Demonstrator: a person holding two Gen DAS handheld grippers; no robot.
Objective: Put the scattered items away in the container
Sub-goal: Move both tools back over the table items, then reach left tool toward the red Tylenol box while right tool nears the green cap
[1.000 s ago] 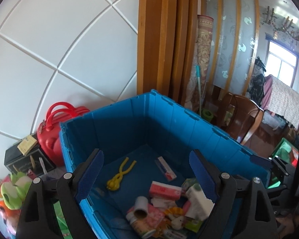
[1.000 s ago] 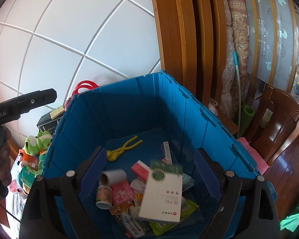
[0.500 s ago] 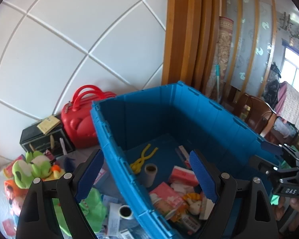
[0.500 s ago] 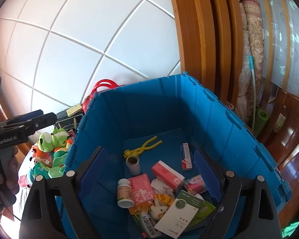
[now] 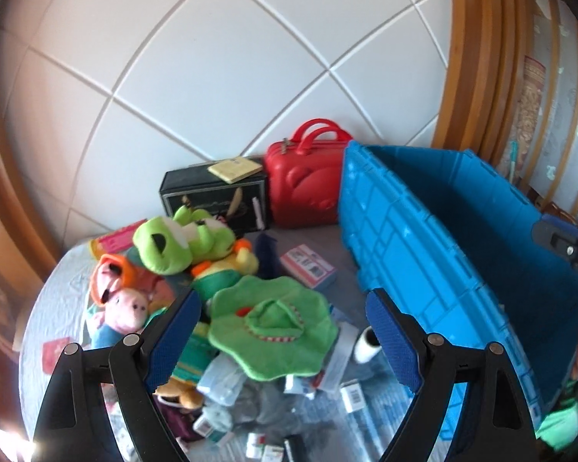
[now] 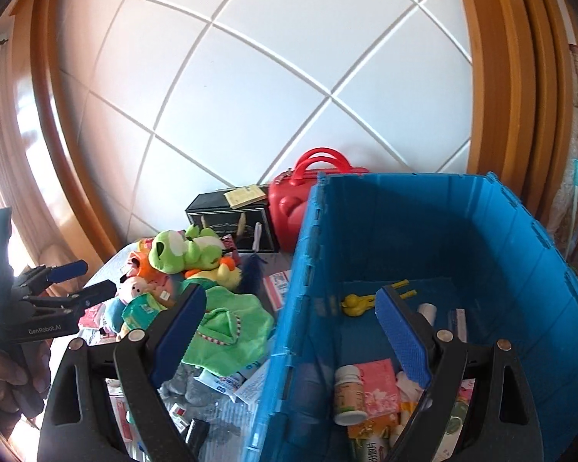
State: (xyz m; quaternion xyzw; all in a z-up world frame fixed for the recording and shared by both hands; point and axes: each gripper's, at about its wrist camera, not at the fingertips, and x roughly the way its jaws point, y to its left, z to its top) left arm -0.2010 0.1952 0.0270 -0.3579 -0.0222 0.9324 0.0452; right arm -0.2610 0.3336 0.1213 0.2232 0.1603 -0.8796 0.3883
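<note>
Against the white tiled wall (image 5: 219,77), a blue plastic crate (image 6: 520,269) is seen standing on the bench (image 5: 57,281), its near wall rising just beside a heap of scattered items. Behind the heap, a red carry case (image 5: 304,188) is set touching the crate's corner, with a black box (image 5: 212,196) just beside it and a yellow pad (image 5: 235,169) lying on top of that box. Within the heap, a green frog plush (image 5: 173,242) is piled over an orange and pink plush (image 5: 115,288), and a green scalloped cloth (image 5: 273,331) is spread over small packets near the crate wall. A pink carton (image 5: 308,265) lies between the cloth and the red case, and a white roll (image 5: 366,346) stands near the crate's outer wall. Inside the crate, a yellow clip (image 6: 354,302), a white pill bottle (image 6: 348,392) and a pink tissue pack (image 6: 379,387) are seen on the floor among other packets. The left gripper (image 5: 285,338) is held above the heap with its fingers spread wide and nothing between them. The right gripper (image 6: 293,335) is held astride the crate's near wall, its fingers likewise wide apart and empty.
</note>
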